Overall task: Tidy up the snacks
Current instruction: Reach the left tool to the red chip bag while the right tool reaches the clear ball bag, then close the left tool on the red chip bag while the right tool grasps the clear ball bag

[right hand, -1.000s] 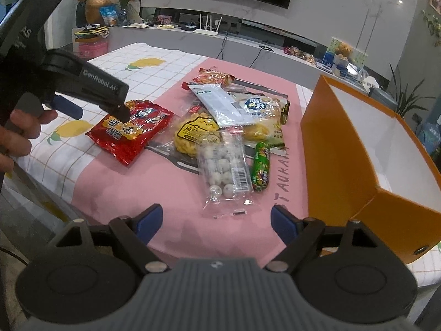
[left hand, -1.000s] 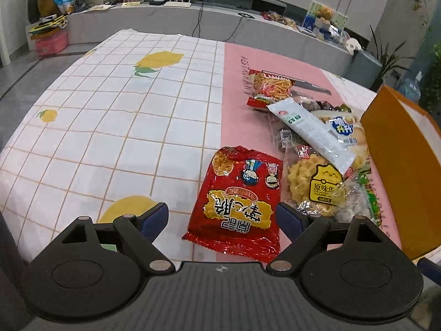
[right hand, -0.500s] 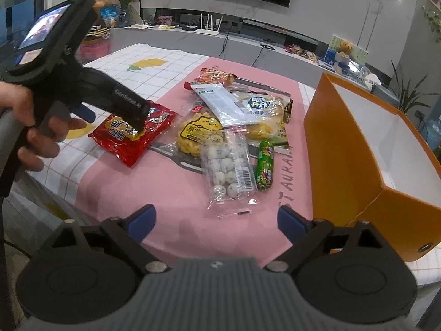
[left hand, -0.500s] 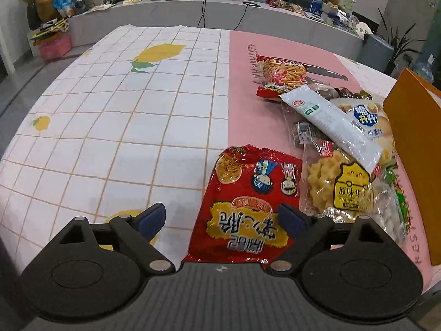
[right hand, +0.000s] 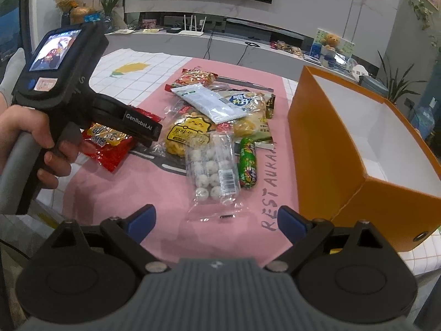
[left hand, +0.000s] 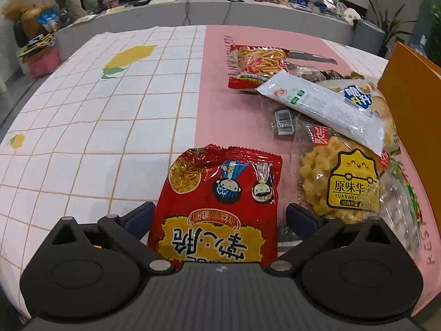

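**Left tongs straddle the red packet**

Pink and white checked cloth covers the table, snacks heaped beside an orange box. The left gripper stands open with the red snack packet between its fingers, apparently not yet pinched; compared with a second ago it sits lower and further over the packet. Next it likely needs to close, lift and carry to the box. The right gripper hangs open and empty, its jaws just widened, short of the clear bag of white balls.

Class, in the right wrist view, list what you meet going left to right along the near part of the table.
Red snack packet → clear bag of white balls → green sausage stick → orange box.
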The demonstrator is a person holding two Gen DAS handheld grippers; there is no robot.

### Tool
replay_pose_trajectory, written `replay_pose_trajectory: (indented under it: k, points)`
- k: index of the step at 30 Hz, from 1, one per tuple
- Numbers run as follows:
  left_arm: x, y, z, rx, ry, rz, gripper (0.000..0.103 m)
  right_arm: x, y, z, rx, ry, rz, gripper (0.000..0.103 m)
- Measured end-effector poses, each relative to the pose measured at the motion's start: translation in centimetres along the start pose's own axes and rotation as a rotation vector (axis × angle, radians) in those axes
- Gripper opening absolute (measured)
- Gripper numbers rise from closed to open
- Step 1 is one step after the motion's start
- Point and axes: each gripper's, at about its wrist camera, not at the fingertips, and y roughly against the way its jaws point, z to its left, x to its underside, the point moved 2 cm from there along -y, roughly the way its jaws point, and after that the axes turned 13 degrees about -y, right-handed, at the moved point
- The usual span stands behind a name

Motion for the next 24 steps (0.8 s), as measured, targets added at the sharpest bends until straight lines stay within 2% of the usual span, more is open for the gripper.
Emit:
replay_pose_trajectory:
  k: [4,5,6,13,18,24]
  points:
    - [0.2,0.4,-0.4,0.007,0.004,-0.027,0.103,0.0,-0.2,0.0,0.002,-0.009,0.000,0.093]
    - [0.0,0.6,-0.5,0.019,-0.005,-0.027,0.098,0.0,-0.2,0.0,0.001,-0.011,-0.001,0.093]
    - [-0.2,1.0,-0.6,0.039,-0.018,-0.033,0.082,0.0,-0.2,0.0,0.001,-0.010,-0.005,0.093]
    - [0.1,1.6,-0.5,0.072,0.012,-0.022,0.081,-0.3,-0.6,-0.4,0.007,-0.013,-0.013,0.089]
    - [0.4,1.8,-0.1,0.098,0.042,-0.014,0.081,-1.1,-1.0,-0.5,-0.041,-0.024,-0.046,0.088]
    - [0.6,2.2,0.2,0.135,0.070,-0.004,0.081,-2.1,-3.8,0.5,-0.042,0.034,-0.031,0.088]
